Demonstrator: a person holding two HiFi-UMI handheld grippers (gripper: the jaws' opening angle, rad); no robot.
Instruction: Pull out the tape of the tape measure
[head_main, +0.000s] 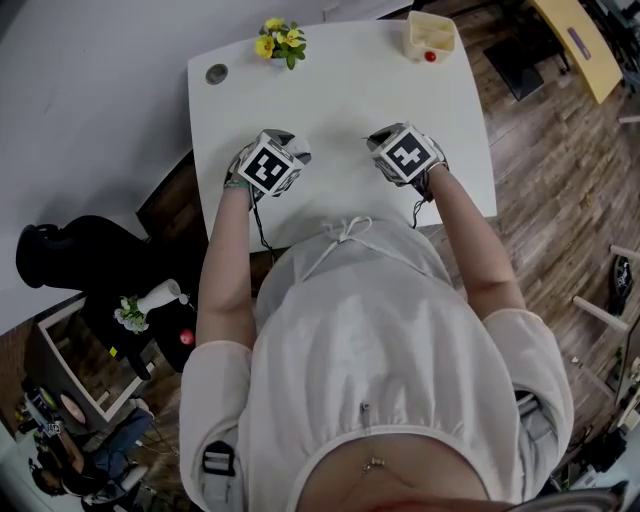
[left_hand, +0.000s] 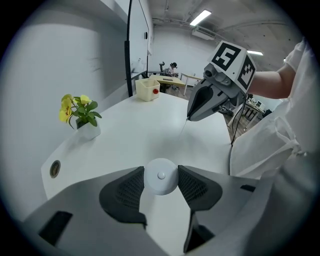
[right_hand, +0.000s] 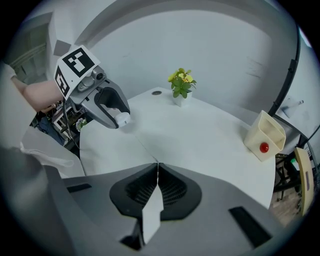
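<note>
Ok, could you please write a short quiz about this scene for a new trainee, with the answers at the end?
1. True or false: the left gripper is empty.
2. What does the right gripper pinch? A) the tape B) a pen C) a cloth
3. Fill in: the cream box stands at the table's far ____ corner, on the person's own side.
Key: 1 false, its jaws clamp the round white tape measure; 2 A; 3 right.

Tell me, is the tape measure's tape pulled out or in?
Out: the tape spans from the tape measure to the shut right gripper.
</note>
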